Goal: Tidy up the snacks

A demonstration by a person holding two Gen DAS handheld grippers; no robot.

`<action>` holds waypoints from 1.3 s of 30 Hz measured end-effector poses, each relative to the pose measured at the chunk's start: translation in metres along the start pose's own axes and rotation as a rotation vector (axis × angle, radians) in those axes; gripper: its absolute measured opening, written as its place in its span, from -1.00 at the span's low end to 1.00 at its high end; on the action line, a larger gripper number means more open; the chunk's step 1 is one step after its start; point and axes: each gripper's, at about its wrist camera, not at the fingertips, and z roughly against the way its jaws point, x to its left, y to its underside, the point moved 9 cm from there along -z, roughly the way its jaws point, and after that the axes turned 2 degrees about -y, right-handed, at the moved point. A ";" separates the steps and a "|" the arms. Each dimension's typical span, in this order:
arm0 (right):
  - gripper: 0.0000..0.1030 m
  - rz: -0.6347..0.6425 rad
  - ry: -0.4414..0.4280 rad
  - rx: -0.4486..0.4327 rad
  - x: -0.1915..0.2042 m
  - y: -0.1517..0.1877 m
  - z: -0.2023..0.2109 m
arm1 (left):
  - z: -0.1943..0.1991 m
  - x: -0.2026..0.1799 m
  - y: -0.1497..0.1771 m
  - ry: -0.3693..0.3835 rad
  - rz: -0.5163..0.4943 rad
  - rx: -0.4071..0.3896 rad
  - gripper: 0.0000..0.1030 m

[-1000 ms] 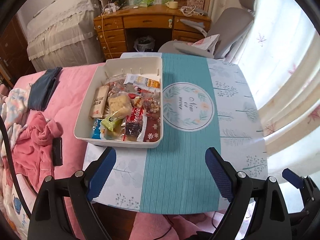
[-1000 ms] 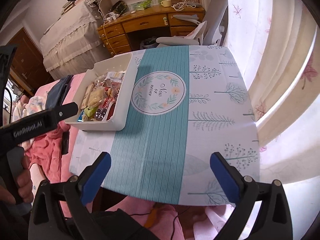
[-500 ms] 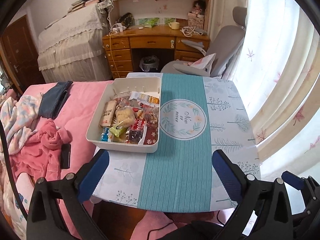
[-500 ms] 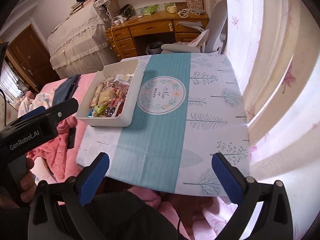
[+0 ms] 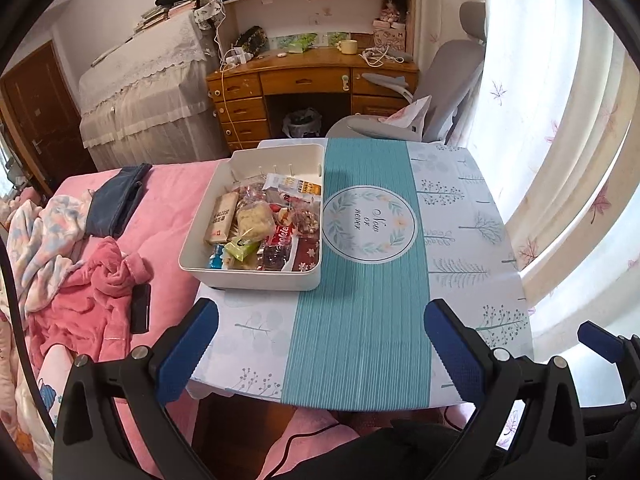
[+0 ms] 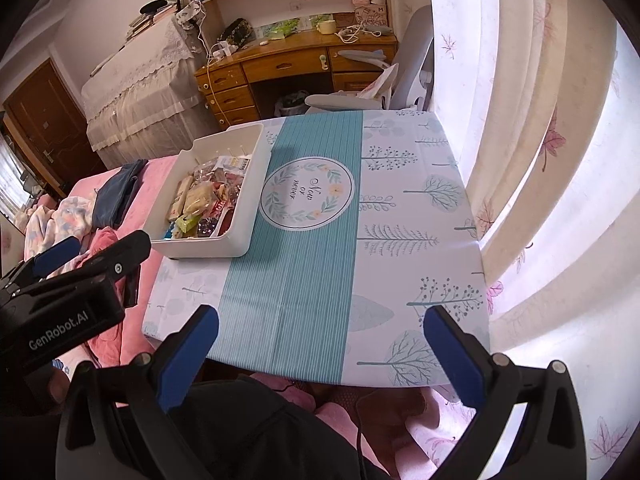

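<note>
A white bin (image 5: 256, 278) (image 6: 208, 249) stands at the left edge of a small table (image 5: 360, 320) (image 6: 304, 300) covered by a teal and white cloth. Several wrapped snacks (image 5: 260, 224) (image 6: 200, 204) fill its near half. My left gripper (image 5: 320, 344) hangs open over the table's near edge, well short of the bin, nothing between its blue pads. My right gripper (image 6: 320, 344) is also open and empty, above the near edge farther right. In the right wrist view the left gripper's body (image 6: 60, 312) shows at the lower left.
A pink bed (image 5: 120, 280) with crumpled clothes and a dark phone (image 5: 140, 312) lies left of the table. Beyond the table are a grey office chair (image 5: 432, 108), a wooden desk (image 5: 304, 88) and a covered piece of furniture. Curtains (image 5: 560, 120) hang along the right.
Both grippers have pulled back and risen from the table, so the bin looks smaller and more of the room shows. The left gripper's jaws widened a little early on.
</note>
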 end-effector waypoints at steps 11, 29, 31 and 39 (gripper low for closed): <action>1.00 0.012 -0.004 0.009 0.003 0.004 -0.001 | 0.002 -0.001 0.000 0.009 0.007 -0.010 0.98; 1.00 -0.011 -0.002 0.053 0.001 0.013 -0.011 | -0.009 -0.003 0.009 0.030 -0.001 0.042 0.98; 1.00 -0.013 -0.001 0.061 0.001 0.014 -0.012 | -0.012 -0.003 0.009 0.034 0.000 0.051 0.98; 1.00 -0.023 0.004 0.095 -0.002 0.017 -0.016 | -0.020 -0.006 0.014 0.047 -0.007 0.083 0.98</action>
